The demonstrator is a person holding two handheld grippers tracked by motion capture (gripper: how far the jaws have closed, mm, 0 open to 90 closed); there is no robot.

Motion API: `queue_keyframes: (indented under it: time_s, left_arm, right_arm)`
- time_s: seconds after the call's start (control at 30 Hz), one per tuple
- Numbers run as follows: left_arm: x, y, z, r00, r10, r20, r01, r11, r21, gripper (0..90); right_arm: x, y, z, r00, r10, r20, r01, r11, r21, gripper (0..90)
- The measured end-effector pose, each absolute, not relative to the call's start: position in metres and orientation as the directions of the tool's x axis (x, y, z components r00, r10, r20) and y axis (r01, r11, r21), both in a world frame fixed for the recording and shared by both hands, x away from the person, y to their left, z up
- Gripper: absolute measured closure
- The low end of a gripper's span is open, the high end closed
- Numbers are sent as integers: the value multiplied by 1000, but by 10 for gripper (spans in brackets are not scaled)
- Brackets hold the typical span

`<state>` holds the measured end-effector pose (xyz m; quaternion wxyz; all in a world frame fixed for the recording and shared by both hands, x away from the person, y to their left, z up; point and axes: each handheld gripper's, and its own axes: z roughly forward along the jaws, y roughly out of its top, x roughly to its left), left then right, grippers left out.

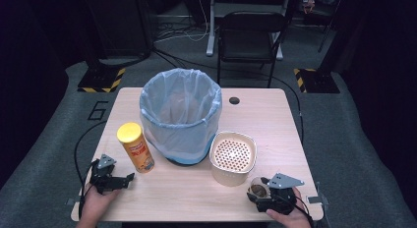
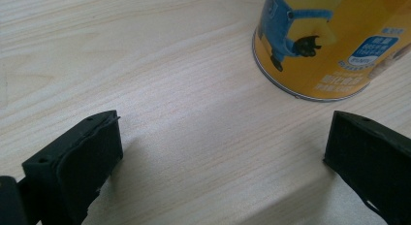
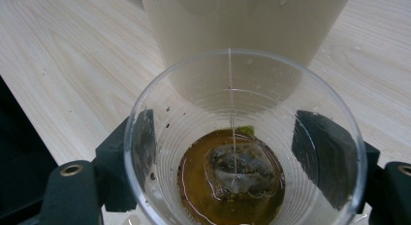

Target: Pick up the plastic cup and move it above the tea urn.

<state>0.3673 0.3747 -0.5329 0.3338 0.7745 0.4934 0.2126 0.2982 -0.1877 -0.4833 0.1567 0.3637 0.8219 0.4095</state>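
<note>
My right gripper [image 1: 259,190] is shut on a clear plastic cup [image 1: 257,187] near the table's front right edge. In the right gripper view the cup [image 3: 194,113] sits between the two jaws and holds brown tea with a tea bag [image 3: 237,169] and its string. Just beyond it stands a cream container with a perforated strainer insert [image 1: 233,156], whose wall [image 3: 242,21] rises behind the cup. At the front left my left gripper [image 1: 127,179] rests low over the wood, open [image 2: 223,142] with nothing between its jaws. A yellow snack canister [image 1: 135,147] stands upright ahead of it, its base [image 2: 329,40] to the right.
A round bin lined with a pale blue bag [image 1: 180,115] takes up the middle of the wooden table [image 1: 265,120]. A cable hole [image 1: 234,100] lies at the back. A black chair [image 1: 248,36] stands on the floor beyond the table.
</note>
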Motion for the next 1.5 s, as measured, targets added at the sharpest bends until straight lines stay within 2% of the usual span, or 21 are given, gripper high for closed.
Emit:
queue_keyframes:
  time_s: [0.53,1.5]
  left_arm:
    - [367,375,-533,422,906,-1,622,-289,727,0]
    - [367,375,-533,423,906,0,622,-290,727,0]
  right_arm:
    - [299,-189,-483,-687,727,13,455,415,788,308]
    - [302,-198,-476,-685,729,-9,451,433,780,334]
